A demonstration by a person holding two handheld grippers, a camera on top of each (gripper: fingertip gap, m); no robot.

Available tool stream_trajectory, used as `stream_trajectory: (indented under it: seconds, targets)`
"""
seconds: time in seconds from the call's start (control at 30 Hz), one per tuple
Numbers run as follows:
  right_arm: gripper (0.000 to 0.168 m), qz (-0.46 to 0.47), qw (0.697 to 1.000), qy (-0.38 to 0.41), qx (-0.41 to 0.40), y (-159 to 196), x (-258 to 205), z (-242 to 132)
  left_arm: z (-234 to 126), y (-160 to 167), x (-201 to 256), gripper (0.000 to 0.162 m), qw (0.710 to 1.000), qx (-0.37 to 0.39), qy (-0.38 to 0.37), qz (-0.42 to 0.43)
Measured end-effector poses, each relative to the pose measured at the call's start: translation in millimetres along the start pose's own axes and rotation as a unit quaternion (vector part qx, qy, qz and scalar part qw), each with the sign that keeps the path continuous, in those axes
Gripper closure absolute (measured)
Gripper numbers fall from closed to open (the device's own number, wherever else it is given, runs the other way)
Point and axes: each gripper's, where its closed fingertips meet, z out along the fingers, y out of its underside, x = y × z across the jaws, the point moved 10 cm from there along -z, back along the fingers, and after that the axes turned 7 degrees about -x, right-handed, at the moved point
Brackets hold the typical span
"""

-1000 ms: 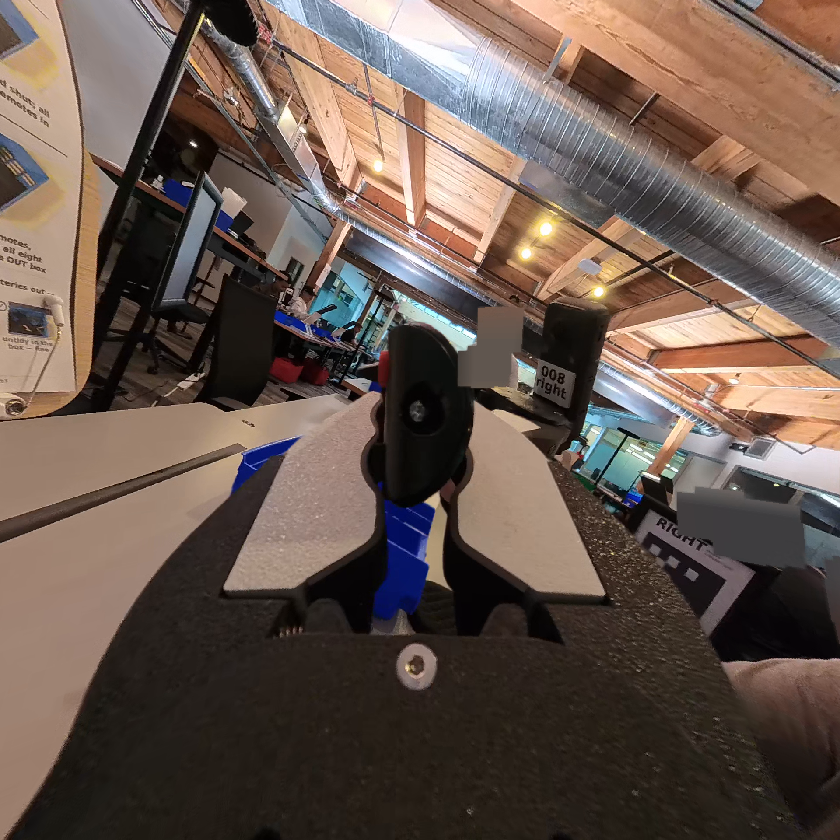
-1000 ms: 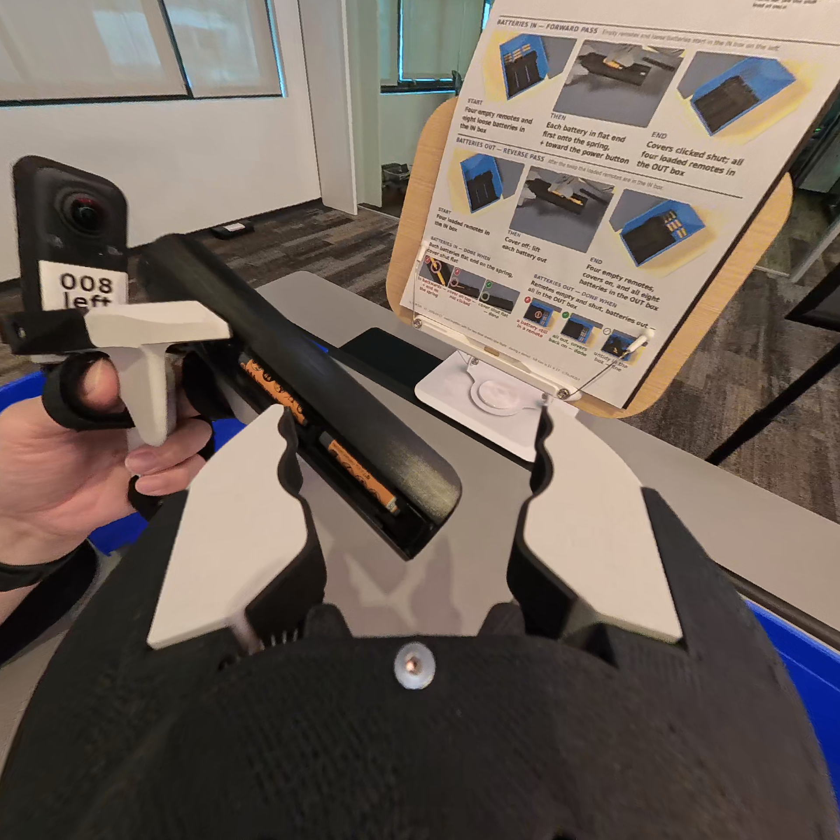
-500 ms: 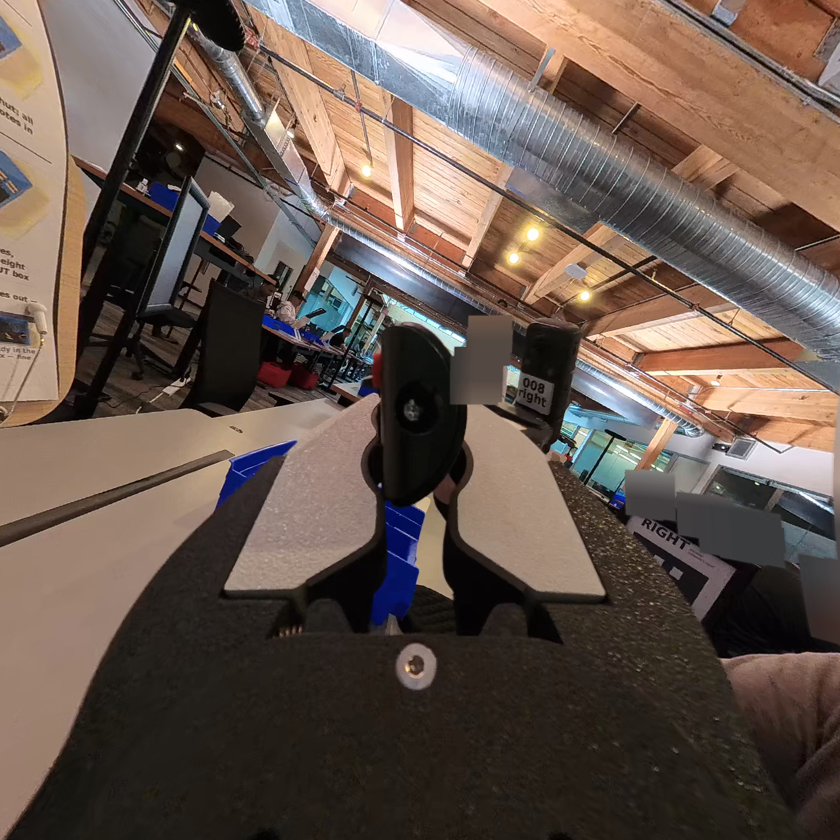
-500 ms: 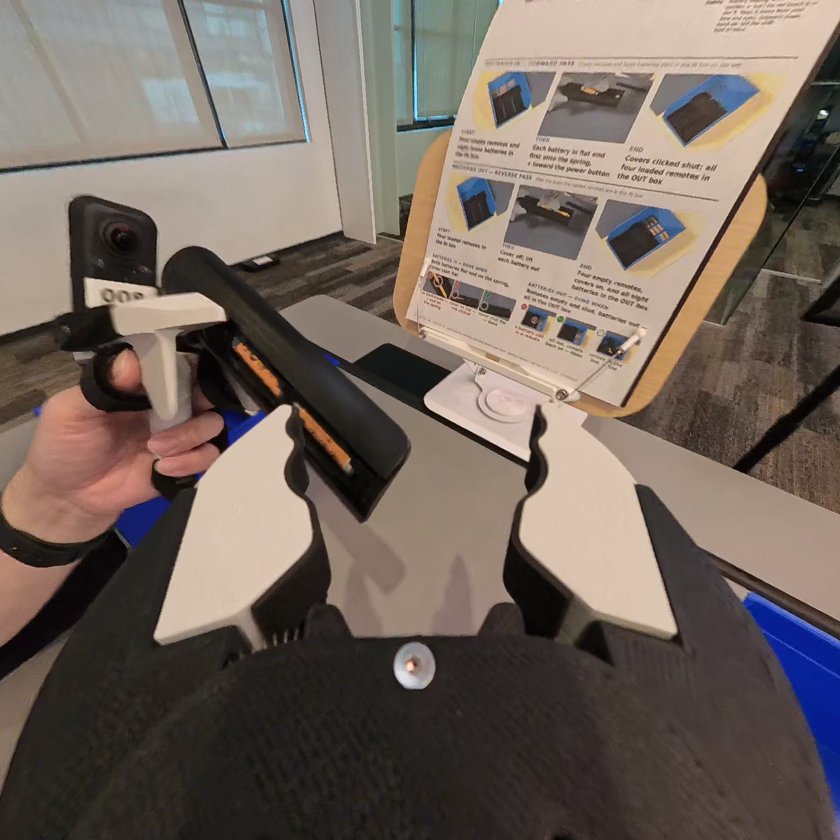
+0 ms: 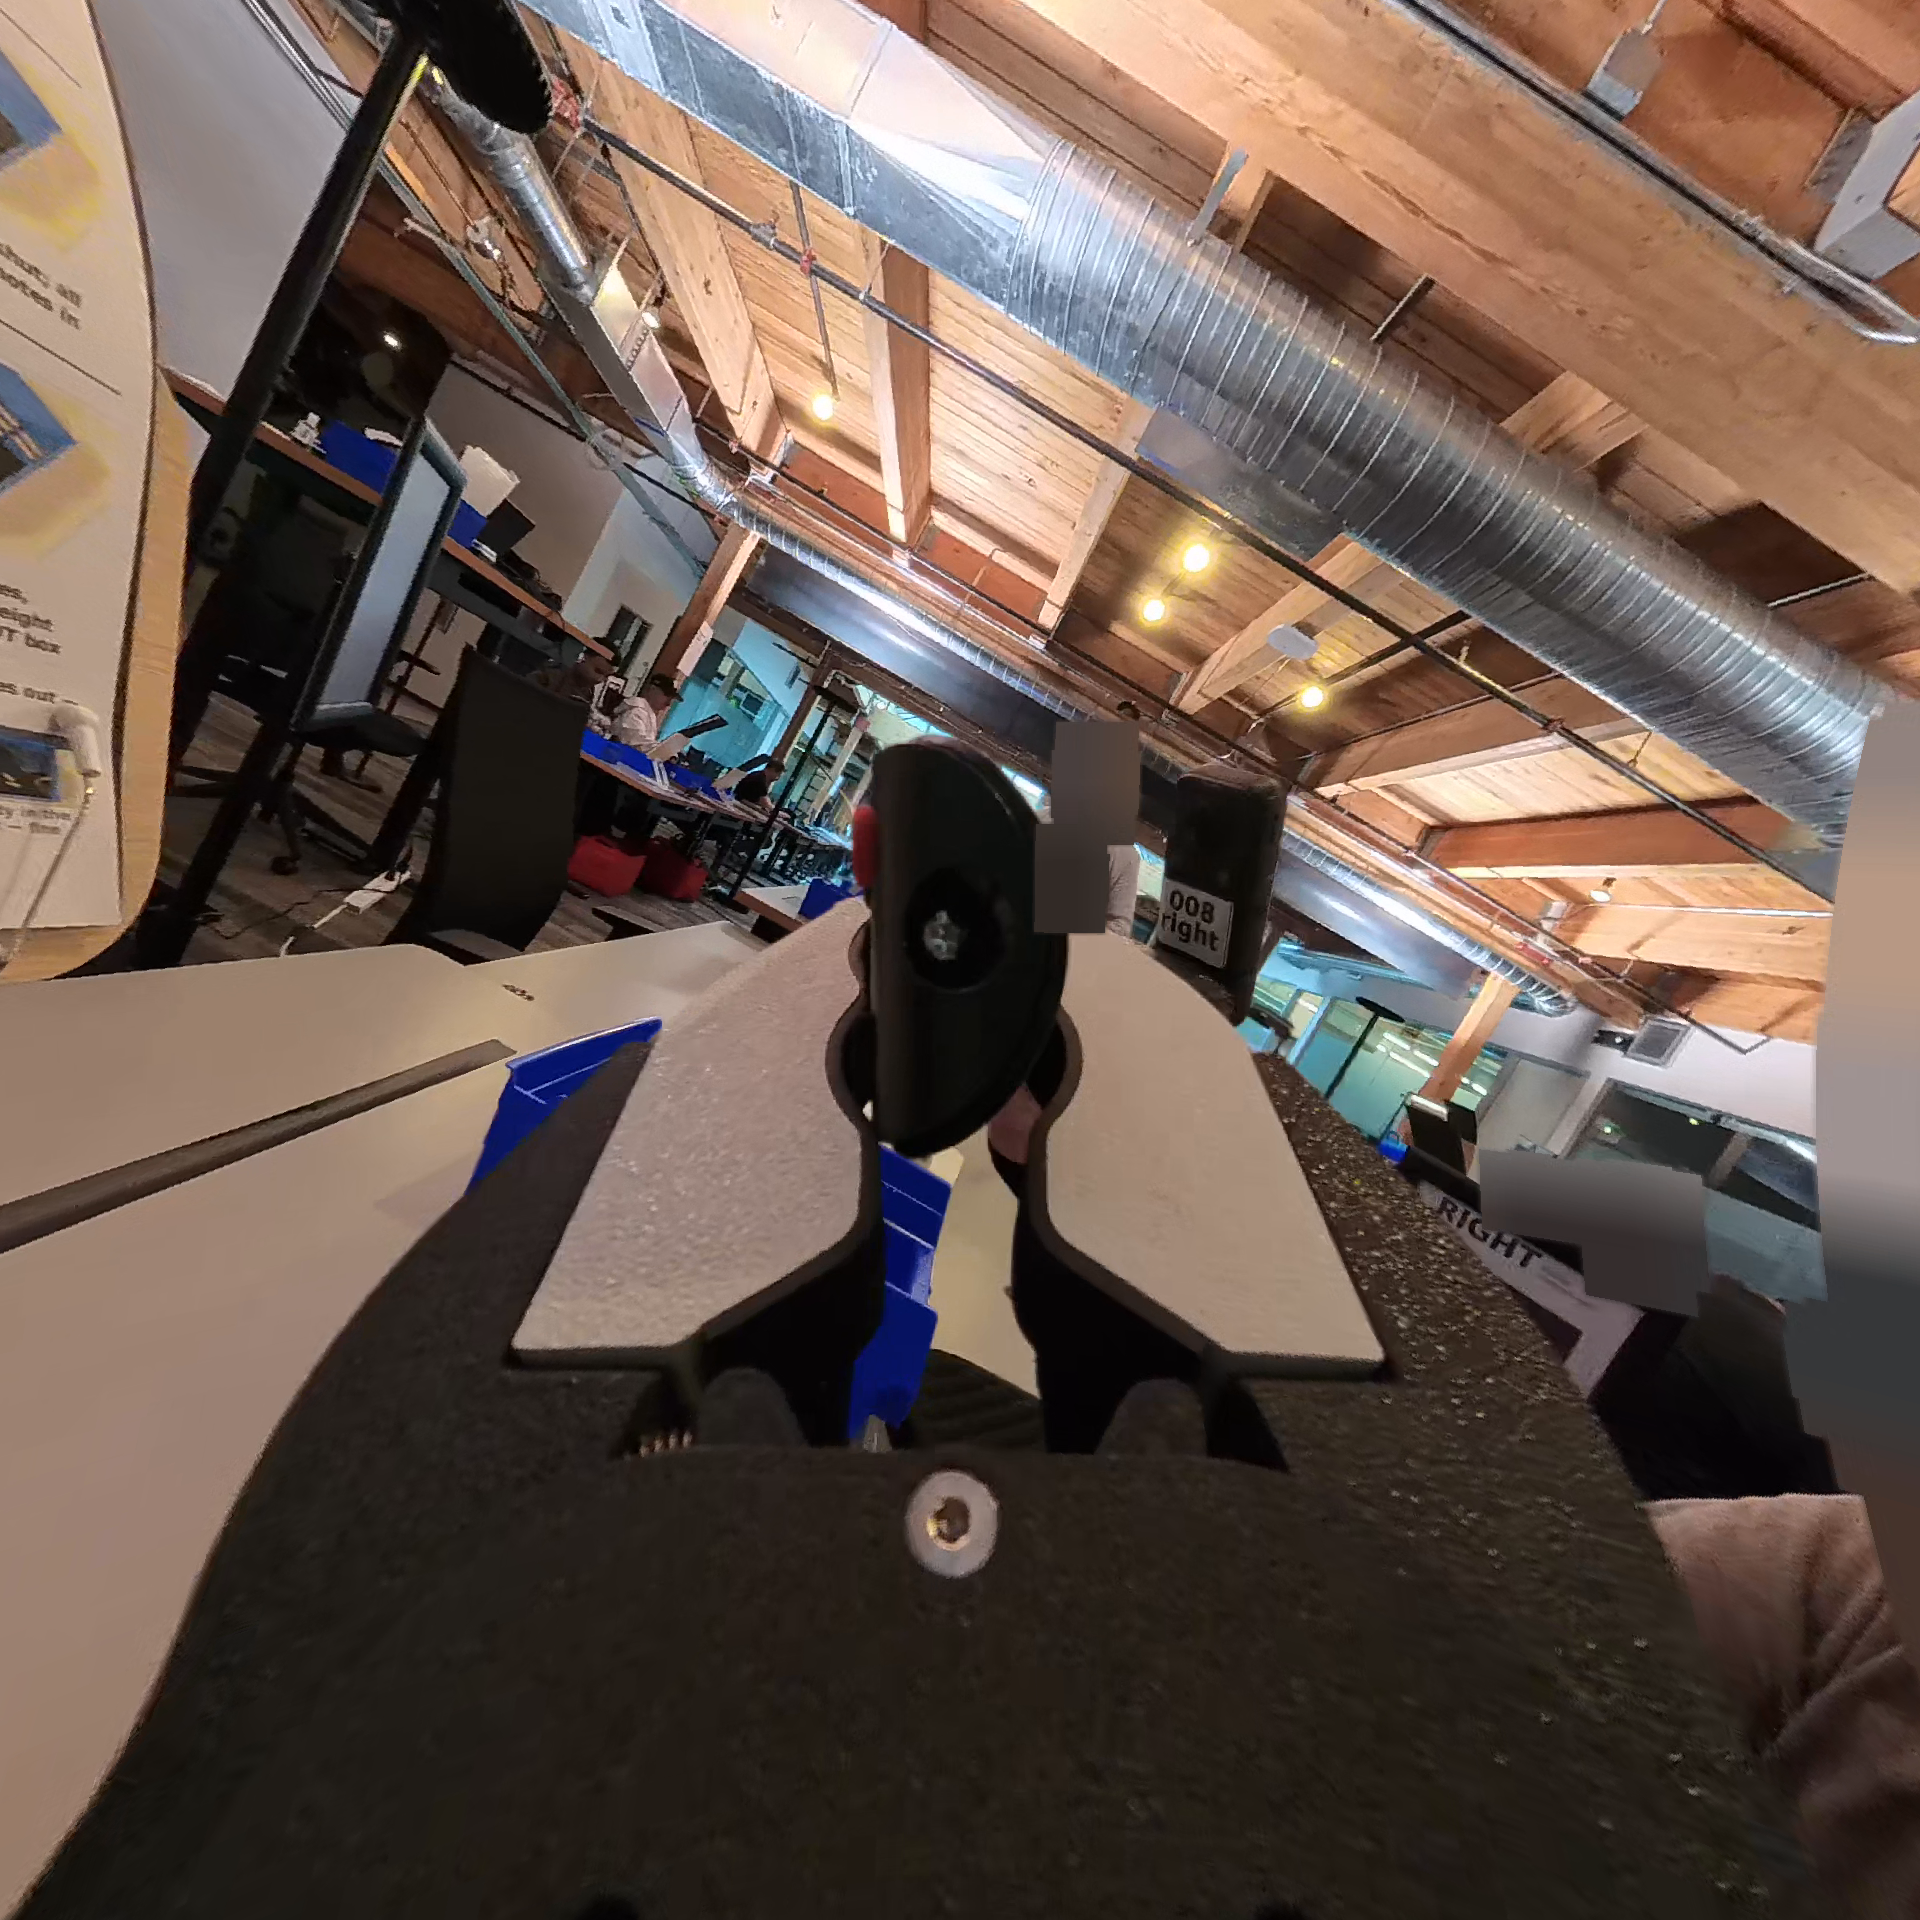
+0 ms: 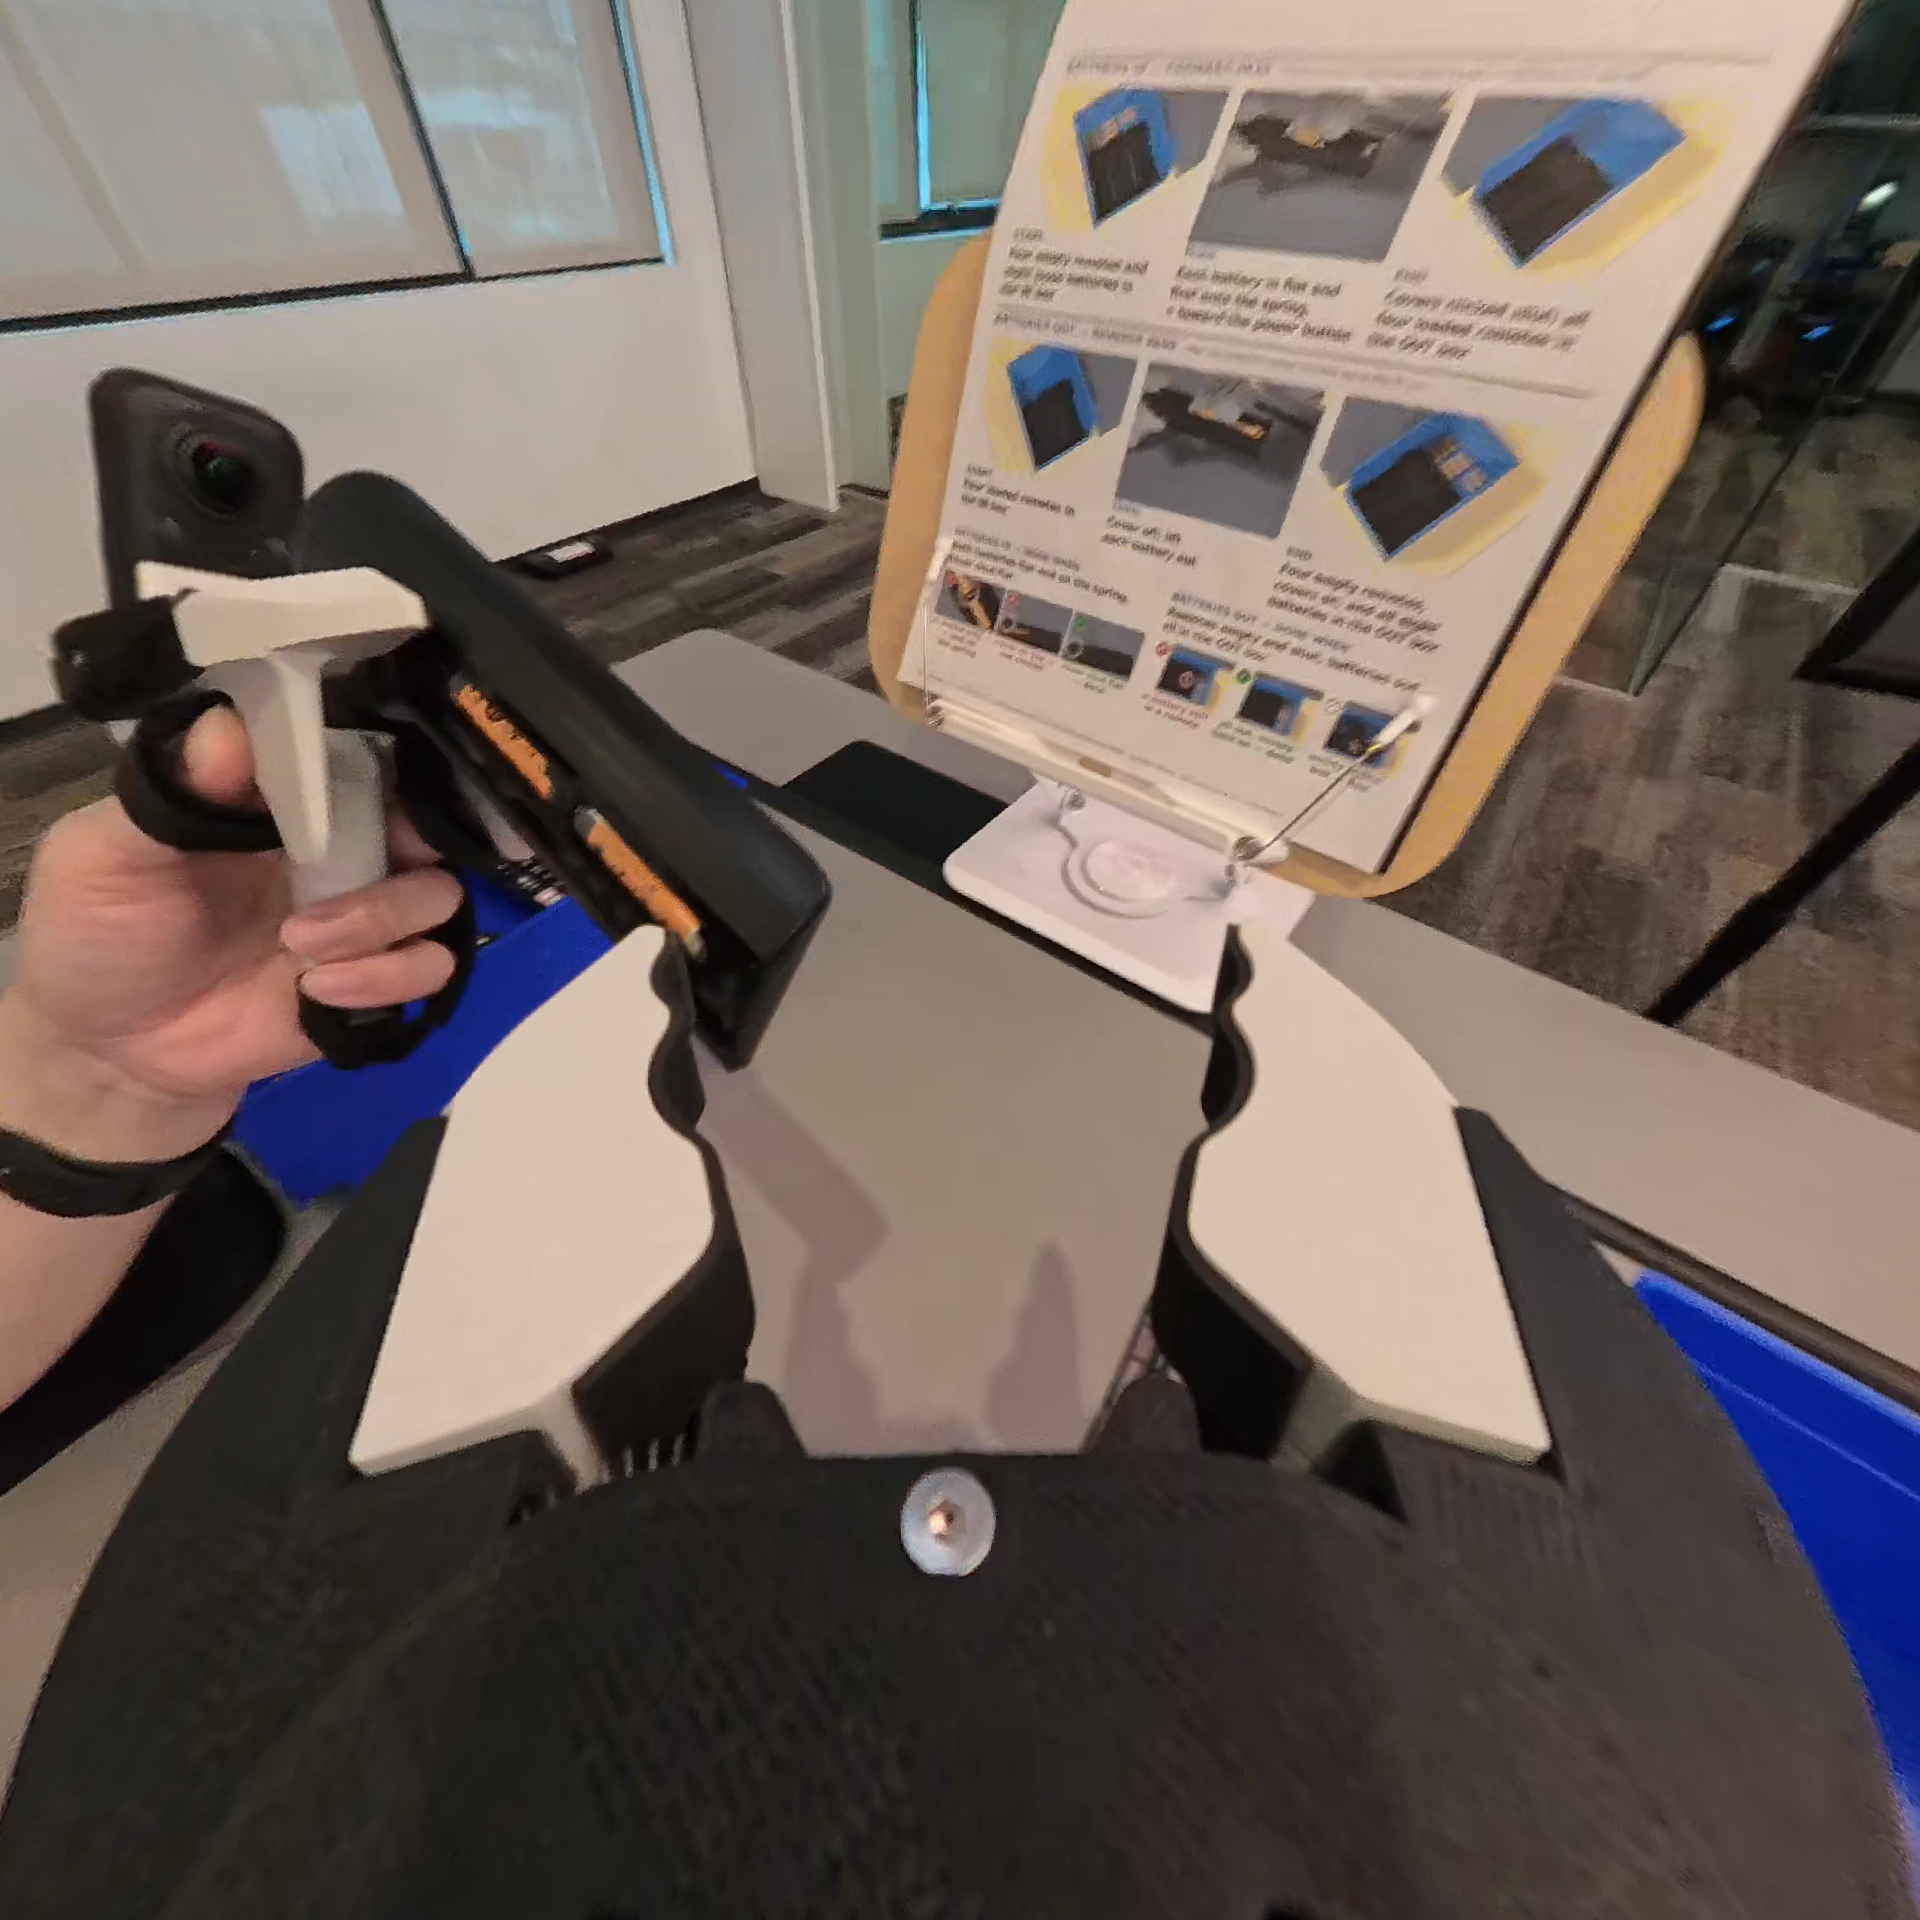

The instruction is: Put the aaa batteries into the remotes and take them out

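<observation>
My left gripper (image 5: 951, 997) is shut on a black remote (image 5: 956, 966), seen end-on and held up in the air. In the right wrist view that remote (image 6: 623, 748) slants down to the right with its back compartment uncovered. Two orange batteries (image 6: 634, 873) lie in line inside it. The left gripper (image 6: 343, 717) and the hand holding it are at the left there. My right gripper (image 6: 951, 1029) is open and empty, just right of and below the remote's lower end, above the grey table (image 6: 977, 1122).
An instruction board (image 6: 1278, 436) on a white stand (image 6: 1122, 883) stands at the table's far side. A blue bin (image 6: 416, 1039) sits under the left hand and another blue bin (image 6: 1808, 1455) at the right edge. A blue bin (image 5: 582, 1070) also shows in the left wrist view.
The remote in the left gripper has shifted left and up in the right wrist view, and the right gripper has come closer to its lower end. Both jaws stand as before.
</observation>
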Motion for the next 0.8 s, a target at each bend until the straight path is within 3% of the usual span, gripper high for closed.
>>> stream_trajectory:
  seconds: [0.07, 0.13, 0.3, 0.4, 0.5, 0.57, 0.63, 0.7, 0.8]
  targets:
    - [0.071, -0.007, 0.999, -0.041, 0.024, -1, -7, -6, 0, -1, 1, 0.137, 1.000, -0.004, 0.005, 0.000]
    - [0.085, -0.018, 0.995, -0.085, 0.045, 1, -13, -13, 2, -1, 2, 0.137, 0.999, -0.039, 0.008, 0.000]
    - [0.093, 0.013, 0.969, -0.245, -0.038, 39, -11, 12, 6, 1, -2, 0.137, 0.995, -0.098, 0.024, -0.015]
    - [0.110, 0.091, 0.932, -0.351, -0.014, 61, -12, 28, 11, 7, -6, 0.137, 0.989, -0.147, 0.024, -0.020]
    - [0.146, 0.145, 0.908, -0.393, 0.007, 78, -10, 39, 15, 12, -9, 0.137, 0.985, -0.170, 0.024, -0.028]
    - [0.146, 0.177, 0.896, -0.406, 0.011, 88, -8, 44, 15, 15, -13, 0.137, 0.982, -0.184, 0.018, -0.026]
    - [0.147, 0.210, 0.885, -0.414, 0.029, 97, -9, 50, 15, 16, -17, 0.136, 0.985, -0.169, 0.014, -0.029]
    - [0.147, 0.247, 0.867, -0.430, 0.049, 104, -11, 56, 12, 12, -22, 0.118, 0.994, -0.089, 0.022, -0.056]
    - [0.148, 0.293, 0.850, -0.432, 0.070, 115, -14, 67, 1, 7, -31, 0.117, 0.998, -0.030, -0.006, -0.060]
